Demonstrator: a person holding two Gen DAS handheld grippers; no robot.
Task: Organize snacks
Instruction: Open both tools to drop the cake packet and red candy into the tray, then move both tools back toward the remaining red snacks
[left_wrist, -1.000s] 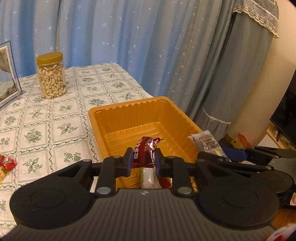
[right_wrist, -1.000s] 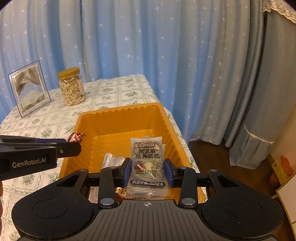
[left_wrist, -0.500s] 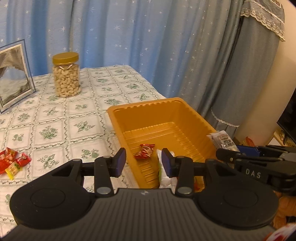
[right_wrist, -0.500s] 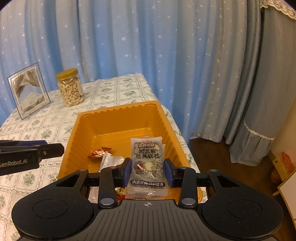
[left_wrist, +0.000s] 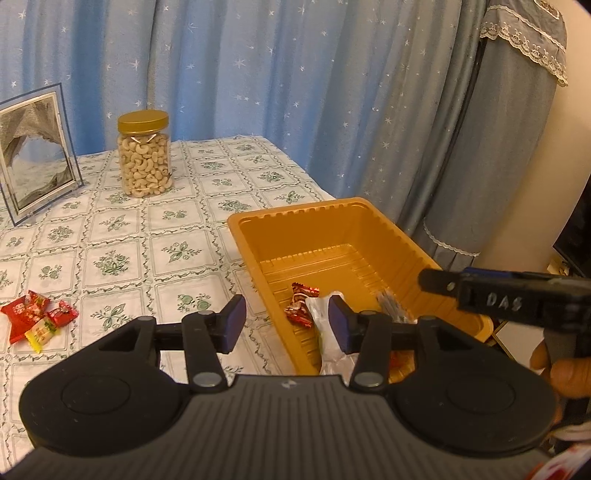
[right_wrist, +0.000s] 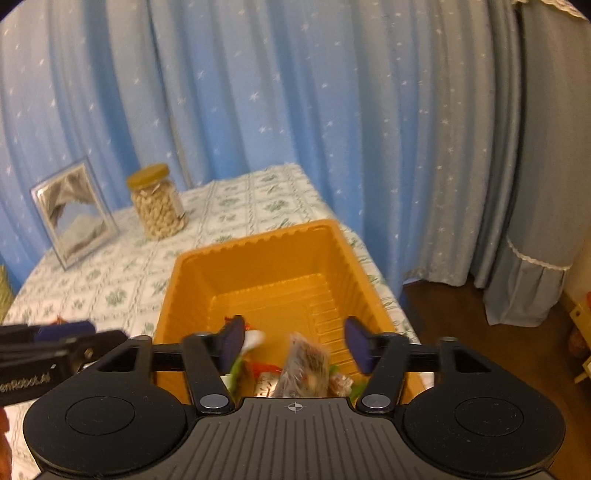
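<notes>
The orange ribbed plastic tray (left_wrist: 369, 236) sits at the near right corner of the table, on the white tablecloth with green floral squares (left_wrist: 110, 236). Inside its near end lie a red foil-wrapped candy (left_wrist: 301, 308), a white crinkled wrapper (left_wrist: 321, 314) and a clear packet with dark printed label (right_wrist: 306, 363), the last tilted and blurred. The left gripper (left_wrist: 284, 325) hovers over the tray's near left rim, fingers spread, nothing between them. The right gripper (right_wrist: 293, 345) is above the near end of the tray, fingers spread wide, the clear packet below them and untouched by either pad. Loose red and yellow wrapped candies (left_wrist: 35, 319) lie well apart on the cloth to the left. Farther back stand a clear jar of cashews with gold lid (left_wrist: 144, 155) and a framed picture (left_wrist: 35, 158), before blue star-printed curtains (left_wrist: 258, 92). Compared with a second ago: the left jaws, then pinching the red candy, have just been opening and the candy now lies in the tray; the right jaws, then clamped on the clear packet, have just been opening.
</notes>
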